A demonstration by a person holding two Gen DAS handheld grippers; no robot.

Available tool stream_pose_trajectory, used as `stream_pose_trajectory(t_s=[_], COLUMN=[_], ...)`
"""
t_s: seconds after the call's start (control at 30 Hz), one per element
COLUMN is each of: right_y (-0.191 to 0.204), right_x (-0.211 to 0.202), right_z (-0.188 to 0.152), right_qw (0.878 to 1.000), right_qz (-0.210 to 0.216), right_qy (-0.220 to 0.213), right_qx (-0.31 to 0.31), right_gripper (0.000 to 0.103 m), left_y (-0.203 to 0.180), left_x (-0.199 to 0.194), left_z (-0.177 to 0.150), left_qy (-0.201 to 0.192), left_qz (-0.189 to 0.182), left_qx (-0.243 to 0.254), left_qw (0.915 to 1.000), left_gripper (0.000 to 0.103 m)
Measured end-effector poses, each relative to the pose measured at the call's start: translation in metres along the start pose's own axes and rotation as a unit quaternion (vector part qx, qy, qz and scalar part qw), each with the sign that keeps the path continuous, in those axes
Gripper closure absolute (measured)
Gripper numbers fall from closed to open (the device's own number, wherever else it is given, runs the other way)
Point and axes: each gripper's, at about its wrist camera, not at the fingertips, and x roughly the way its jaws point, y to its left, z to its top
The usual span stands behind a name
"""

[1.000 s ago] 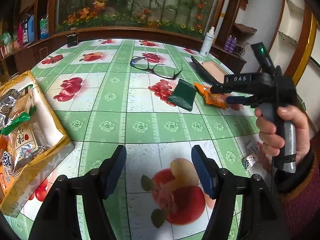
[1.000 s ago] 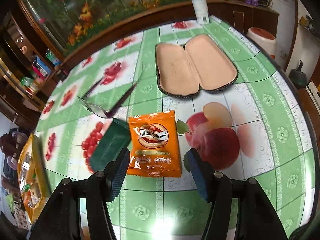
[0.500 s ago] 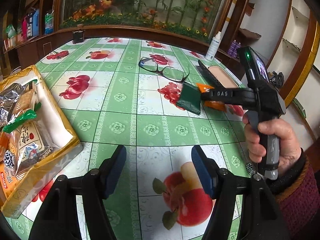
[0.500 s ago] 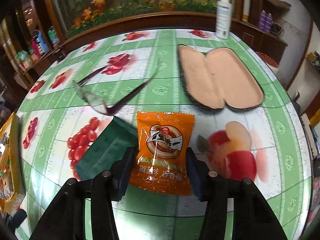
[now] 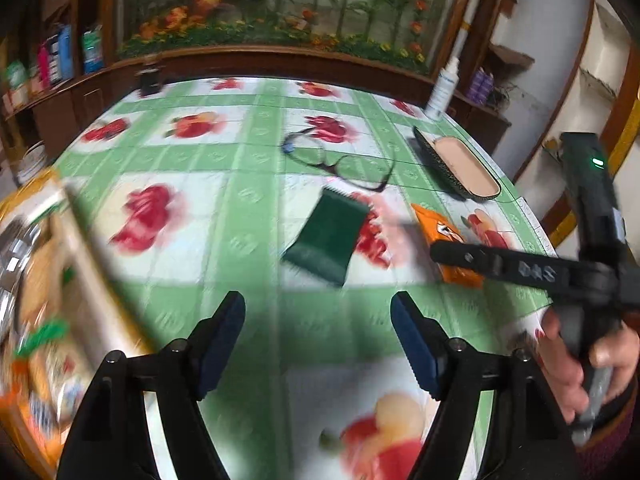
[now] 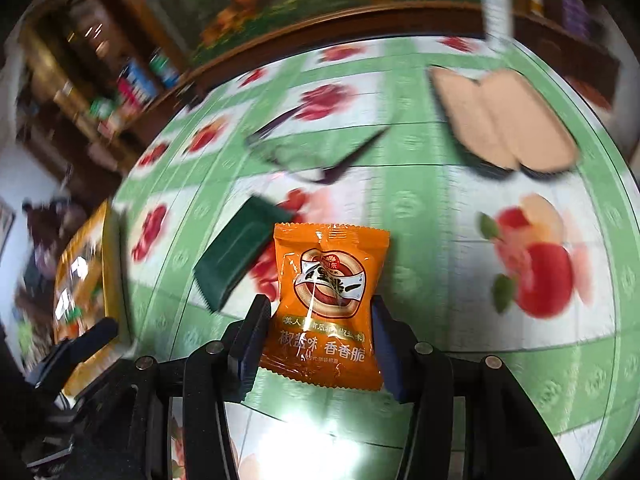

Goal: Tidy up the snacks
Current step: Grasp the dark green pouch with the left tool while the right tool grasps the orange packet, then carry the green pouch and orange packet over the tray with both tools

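Observation:
An orange snack packet (image 6: 328, 292) stands between the blue pads of my right gripper (image 6: 320, 312), which is shut on its lower half and holds it above the green tablecloth. In the left wrist view the same orange packet (image 5: 442, 232) shows behind a black finger of that gripper. A dark green packet (image 6: 240, 256) lies flat just left of it. My left gripper (image 5: 318, 316) hovers in front of the green packet (image 5: 328, 236), its jaws opening with nothing between them. A yellow box (image 5: 100, 280) holding several snacks sits at the far left.
Dark-rimmed glasses (image 5: 336, 164) lie beyond the green packet, with an open glasses case (image 5: 460, 168) at the right near the table edge. A white bottle (image 5: 442, 88) stands at the far right corner. A wooden cabinet rings the table. A hand (image 5: 576, 360) grips the right tool.
The right gripper has closed on the orange packet and lifted it off the cloth. The left gripper has swung right toward the green packet, and its jaws stand slightly wider.

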Motion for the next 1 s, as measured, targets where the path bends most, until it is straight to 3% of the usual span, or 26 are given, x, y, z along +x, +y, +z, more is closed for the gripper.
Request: stream_pose_trajectory(t_s=[0.1, 0.27, 0.37, 0.4, 0.47, 0.53, 0.83, 1.0], right_y=[-0.009, -0.018, -0.018, -0.017, -0.017, -0.016, 0.013, 0.041], right_x=[-0.011, -0.018, -0.02, -0.021, -0.022, -0.022, -0.007, 0.004], right_z=[0.004, 0.009, 0.009, 0.009, 0.009, 0.008, -0.006, -0.022], right_qw=[1.0, 0.999, 0.999, 0.999, 0.999, 0.999, 1.0, 0.999], right_qz=[-0.006, 0.004, 0.006, 0.007, 0.01, 0.011, 0.011, 0.01], right_qy=[-0.015, -0.021, -0.023, -0.023, -0.024, -0.024, -0.004, 0.009], right_qx=[0.02, 0.046, 0.048, 0.048, 0.046, 0.045, 0.006, -0.038], right_gripper=[0.05, 0.05, 0.05, 0.05, 0.05, 0.05, 0.05, 0.05], left_y=[-0.016, -0.031, -0.026, -0.025, -0.024, -0.023, -0.011, 0.004], left_x=[0.027, 0.077, 0.094, 0.092, 0.086, 0.077, 0.01, -0.008], left_z=[0.02, 0.037, 0.036, 0.035, 0.03, 0.023, -0.056, -0.068], left_qy=[0.018, 0.046, 0.066, 0.058, 0.045, 0.041, 0.016, -0.007], left_qz=[0.023, 0.084, 0.073, 0.066, 0.068, 0.063, 0.067, 0.061], left_qx=[0.036, 0.073, 0.057, 0.051, 0.048, 0.042, 0.009, -0.017], left_qw=[0.9989, 0.9927, 0.9935, 0.9948, 0.9955, 0.9962, 0.9976, 0.998], left_gripper=[0.021, 0.02, 0.026, 0.028, 0.053, 0.059, 0.06, 0.06])
